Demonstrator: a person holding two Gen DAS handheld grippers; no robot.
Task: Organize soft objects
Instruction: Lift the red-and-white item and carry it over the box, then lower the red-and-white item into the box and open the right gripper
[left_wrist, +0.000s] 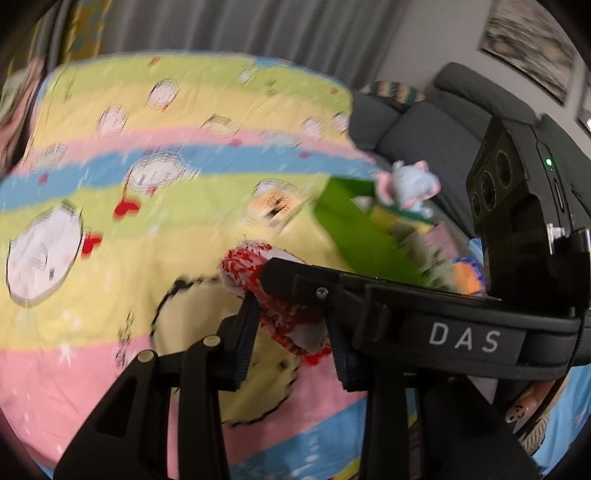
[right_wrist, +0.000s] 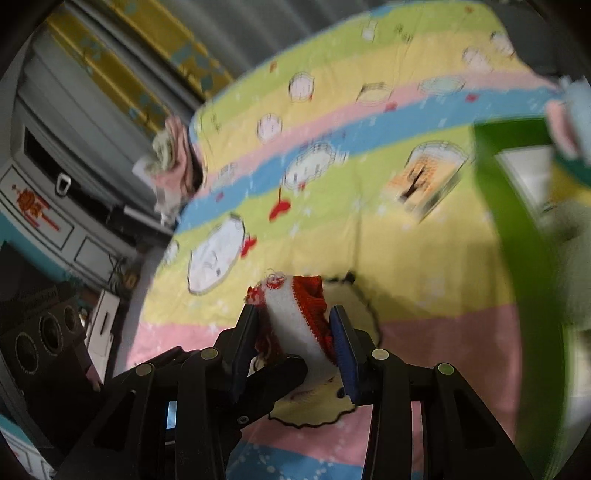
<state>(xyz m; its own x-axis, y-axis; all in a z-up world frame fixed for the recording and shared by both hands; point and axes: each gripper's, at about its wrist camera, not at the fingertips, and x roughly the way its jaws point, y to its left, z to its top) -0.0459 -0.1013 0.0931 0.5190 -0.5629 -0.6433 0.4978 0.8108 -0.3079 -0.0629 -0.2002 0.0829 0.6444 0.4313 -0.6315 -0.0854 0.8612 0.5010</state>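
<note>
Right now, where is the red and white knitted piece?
The red and white knitted piece is clamped between both grippers, left and right, above the striped blanket, left of the green box.

A box (left_wrist: 354, 229) stands on the blanket's (left_wrist: 147, 155) right, a plush toy (left_wrist: 410, 184) seemingly atop its contents.

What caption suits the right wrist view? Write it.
Right gripper clamps a red-and-white knitted piece above the striped cartoon blanket, green bin alongside.
</note>
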